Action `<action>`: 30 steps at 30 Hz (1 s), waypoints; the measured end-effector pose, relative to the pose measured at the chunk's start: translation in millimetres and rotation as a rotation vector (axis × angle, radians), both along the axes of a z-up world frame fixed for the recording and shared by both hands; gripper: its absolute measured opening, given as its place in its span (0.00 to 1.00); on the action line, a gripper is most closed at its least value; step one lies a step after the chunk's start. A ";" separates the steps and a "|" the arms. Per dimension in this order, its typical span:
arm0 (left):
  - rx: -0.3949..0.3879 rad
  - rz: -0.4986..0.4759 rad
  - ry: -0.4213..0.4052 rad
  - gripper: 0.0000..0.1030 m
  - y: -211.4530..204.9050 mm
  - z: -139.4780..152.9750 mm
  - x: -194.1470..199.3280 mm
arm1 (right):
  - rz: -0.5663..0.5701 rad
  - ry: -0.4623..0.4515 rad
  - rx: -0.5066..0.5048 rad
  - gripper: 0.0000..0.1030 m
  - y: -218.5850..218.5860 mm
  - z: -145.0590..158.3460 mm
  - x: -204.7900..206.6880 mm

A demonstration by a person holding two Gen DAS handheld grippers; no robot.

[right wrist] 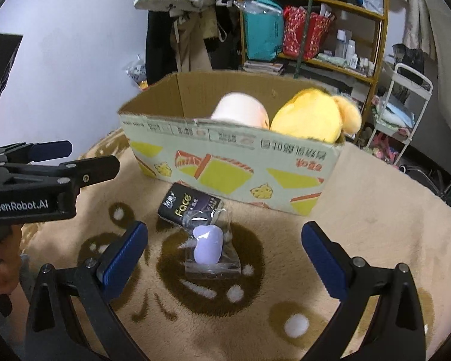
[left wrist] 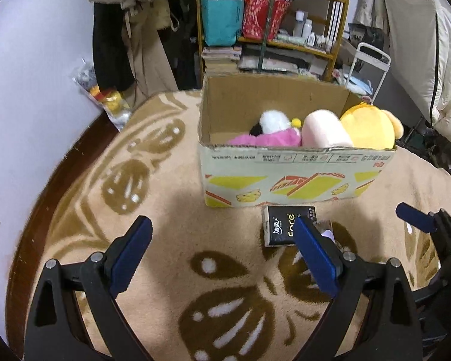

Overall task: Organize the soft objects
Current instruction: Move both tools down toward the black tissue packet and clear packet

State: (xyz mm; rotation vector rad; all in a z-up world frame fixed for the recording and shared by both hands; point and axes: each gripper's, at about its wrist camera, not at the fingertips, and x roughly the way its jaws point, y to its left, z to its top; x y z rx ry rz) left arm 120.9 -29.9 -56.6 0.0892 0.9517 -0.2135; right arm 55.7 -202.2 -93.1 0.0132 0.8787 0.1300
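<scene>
A cardboard box (left wrist: pixel 285 177) (right wrist: pixel 225 156) stands on the beige blanket and holds a yellow plush (left wrist: pixel 369 129) (right wrist: pixel 312 117), a pale pink plush (left wrist: pixel 324 129) (right wrist: pixel 240 109) and a white-and-pink plush (left wrist: pixel 270 132). In front of it lie a black tissue pack (left wrist: pixel 281 225) (right wrist: pixel 186 204) and a lilac soft object in a clear bag (right wrist: pixel 209 245). My left gripper (left wrist: pixel 225 246) is open and empty, left of the pack. My right gripper (right wrist: pixel 225 252) is open and empty, its jaws either side of the bagged object, above it.
The patterned blanket (left wrist: pixel 195 270) covers a bed with a dark wooden edge (left wrist: pixel 60 174) by the wall. Behind the box stand a cluttered wooden shelf (left wrist: pixel 270 15), hanging clothes (left wrist: pixel 135 30) and a white trolley (right wrist: pixel 403 111). The left gripper's body (right wrist: pixel 30 180) shows at left.
</scene>
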 end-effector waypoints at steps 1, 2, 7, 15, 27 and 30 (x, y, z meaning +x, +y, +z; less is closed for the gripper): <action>-0.003 0.002 0.014 0.91 -0.6 -3.4 3.5 | -0.003 0.008 -0.001 1.00 -0.2 -3.6 1.6; -0.004 0.001 0.024 0.91 -0.9 -6.8 5.6 | -0.005 0.017 0.001 1.00 -0.7 -7.3 3.3; 0.004 -0.002 0.058 0.91 -7.7 -21.0 15.2 | -0.022 0.046 0.016 1.00 -3.3 -22.5 14.7; 0.008 -0.006 0.102 0.91 -14.9 -40.1 26.9 | -0.052 0.097 0.059 1.00 -11.4 -48.0 29.6; 0.008 -0.042 0.144 0.91 -27.2 -59.1 29.4 | -0.083 0.125 0.126 1.00 -20.6 -65.8 39.9; 0.001 -0.039 0.154 0.91 -27.3 -61.5 31.5 | -0.066 0.120 0.111 1.00 -16.3 -66.1 40.8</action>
